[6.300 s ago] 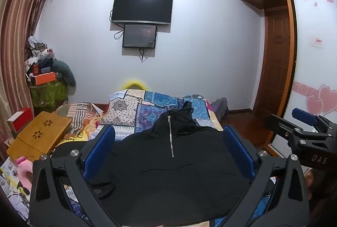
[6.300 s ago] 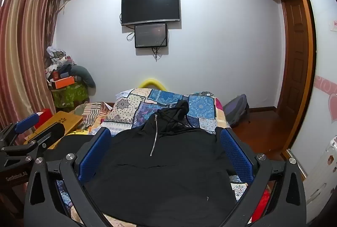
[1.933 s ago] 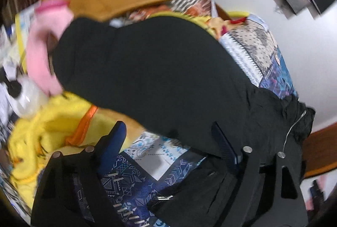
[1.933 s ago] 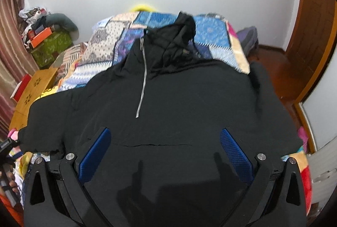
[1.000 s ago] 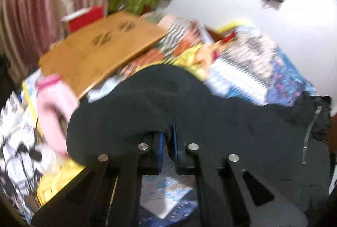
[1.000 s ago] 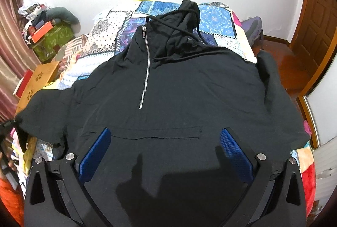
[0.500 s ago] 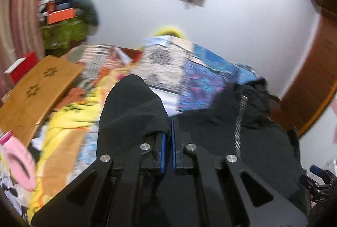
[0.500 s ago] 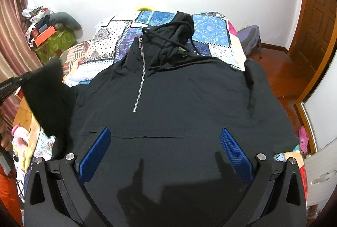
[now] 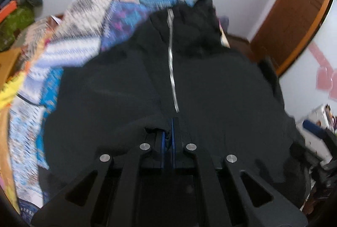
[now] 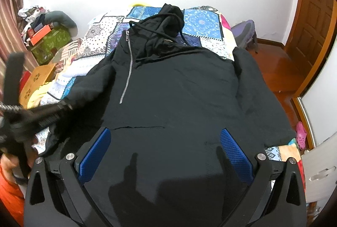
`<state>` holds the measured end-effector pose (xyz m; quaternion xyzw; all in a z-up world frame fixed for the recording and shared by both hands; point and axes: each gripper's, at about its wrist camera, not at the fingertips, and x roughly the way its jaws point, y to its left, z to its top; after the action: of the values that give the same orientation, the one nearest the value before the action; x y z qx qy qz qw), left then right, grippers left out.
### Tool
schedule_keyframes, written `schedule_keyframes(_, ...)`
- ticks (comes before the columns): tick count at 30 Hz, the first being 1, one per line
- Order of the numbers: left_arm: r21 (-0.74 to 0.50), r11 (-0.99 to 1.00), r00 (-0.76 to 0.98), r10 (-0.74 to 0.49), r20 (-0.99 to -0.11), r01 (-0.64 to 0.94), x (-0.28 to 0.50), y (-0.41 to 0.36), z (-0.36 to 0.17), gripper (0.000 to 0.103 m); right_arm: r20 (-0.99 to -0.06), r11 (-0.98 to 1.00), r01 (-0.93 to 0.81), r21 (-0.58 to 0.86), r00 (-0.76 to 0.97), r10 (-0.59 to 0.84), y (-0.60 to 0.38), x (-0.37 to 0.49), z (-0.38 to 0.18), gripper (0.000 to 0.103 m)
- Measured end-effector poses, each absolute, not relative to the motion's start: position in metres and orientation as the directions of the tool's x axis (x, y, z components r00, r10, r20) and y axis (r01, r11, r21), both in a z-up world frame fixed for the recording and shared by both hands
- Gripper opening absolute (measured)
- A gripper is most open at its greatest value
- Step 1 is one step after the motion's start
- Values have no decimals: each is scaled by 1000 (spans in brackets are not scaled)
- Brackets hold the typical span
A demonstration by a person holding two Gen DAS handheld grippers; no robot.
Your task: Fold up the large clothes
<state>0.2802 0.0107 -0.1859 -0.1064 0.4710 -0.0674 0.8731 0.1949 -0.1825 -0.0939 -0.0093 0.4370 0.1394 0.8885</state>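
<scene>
A large black hoodie [image 10: 179, 88] with a silver half zipper [image 10: 127, 71] lies face up on the bed, hood toward the far wall. My left gripper [image 9: 167, 134] is shut on the hoodie's left sleeve cuff, held over the chest just below the zipper [image 9: 172, 71]; from the right wrist view the left gripper [image 10: 65, 106] shows as a blurred shape carrying the sleeve [image 10: 88, 90] inward. My right gripper [image 10: 164, 149] hovers open above the front pocket, nothing between its blue pads. The right sleeve [image 10: 257, 92] lies stretched along the bed's right side.
A patchwork quilt [image 10: 202, 20] covers the bed. Left of the bed stand a wooden lap table [image 10: 38, 79], yellow cloth and a cluttered green box [image 10: 50, 41]. A wooden door [image 10: 316, 20] and bare floor lie to the right. A hand in an orange sleeve [image 10: 8, 195] holds the left gripper.
My left gripper, shut on the sleeve cuff, swept from the bed's left edge rightward over the hoodie's chest, folding the sleeve in. The right gripper barely shifted and stayed open.
</scene>
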Motion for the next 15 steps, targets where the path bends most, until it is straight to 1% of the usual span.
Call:
schedule_keyframes(3, -242, 970, 492, -224, -841, 27, 277, 2, -204, 3, -784, 962, -252, 105, 574, 236, -184, 194, -97, 103)
schedule_keyframes(6, -238, 971, 466, -226, -856, 33, 274, -6, -214, 4, -789, 962, -252, 108, 566, 237, -185, 195, -99, 103)
schedule_keyframes(7, -238, 970, 457, -229, -859, 39, 274, -4, -215, 7, -790, 961, -254, 107, 566, 237, -184, 194, -99, 103)
schedule_keyframes(8, -239, 970, 450, -232, -862, 41, 273, -5, -215, 13, -790, 961, -256, 103, 566, 236, -183, 194, -99, 103)
schedule_keyframes(9, -245, 968, 446, -239, -862, 45, 273, -5, -214, 16, -790, 961, -258, 100, 567, 234, -183, 193, -98, 103)
schedule_keyframes(10, -254, 966, 446, -249, -860, 49, 271, -5, -212, 24, -788, 961, -262, 94, 569, 232, -182, 192, -97, 103)
schedule_keyframes(11, -260, 964, 448, -256, -856, 54, 269, -5, -210, 34, -787, 960, -265, 88, 573, 230, -181, 191, -95, 103)
schedule_keyframes(13, -247, 967, 470, -245, -848, 58, 262, -5, -200, 38, -783, 960, -269, 79, 580, 227, -179, 190, -93, 103)
schedule_keyframes(15, -206, 977, 506, -201, -839, 47, 261, 1, -188, 38, -776, 959, -273, 75, 588, 228, -175, 188, -88, 103)
